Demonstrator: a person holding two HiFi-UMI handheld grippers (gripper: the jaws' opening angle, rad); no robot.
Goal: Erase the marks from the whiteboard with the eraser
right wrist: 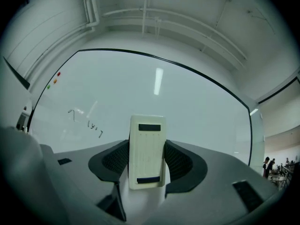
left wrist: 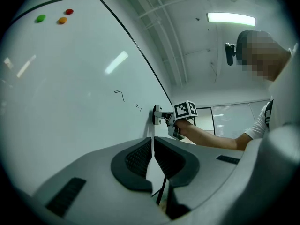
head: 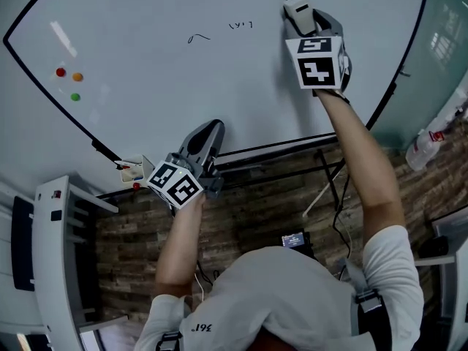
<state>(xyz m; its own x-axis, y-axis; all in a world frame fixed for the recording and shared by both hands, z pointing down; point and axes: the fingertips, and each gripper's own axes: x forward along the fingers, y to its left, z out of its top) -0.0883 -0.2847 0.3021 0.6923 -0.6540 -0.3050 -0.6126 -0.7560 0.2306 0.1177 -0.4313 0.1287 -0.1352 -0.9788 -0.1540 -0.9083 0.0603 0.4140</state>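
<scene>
White eraser (head: 297, 7), pinched in the right gripper (right wrist: 146, 159), should press flat and sweep to 9 o'clock across the marks (head: 240, 25); left gripper (left wrist: 152, 157) closed, empty.

The eraser (head: 297, 9) sits between the jaws of the right hand-held gripper (head: 307, 20), pressed flat against the whiteboard (head: 161, 93), just right of the written marks (head: 240, 25). Three magnets (head: 69, 80) lie far left of the marks. The left hand-held gripper (head: 208, 131), jaws together, is below the marks, near the board's lower edge, with a small tray (head: 131, 171) to its left.
</scene>
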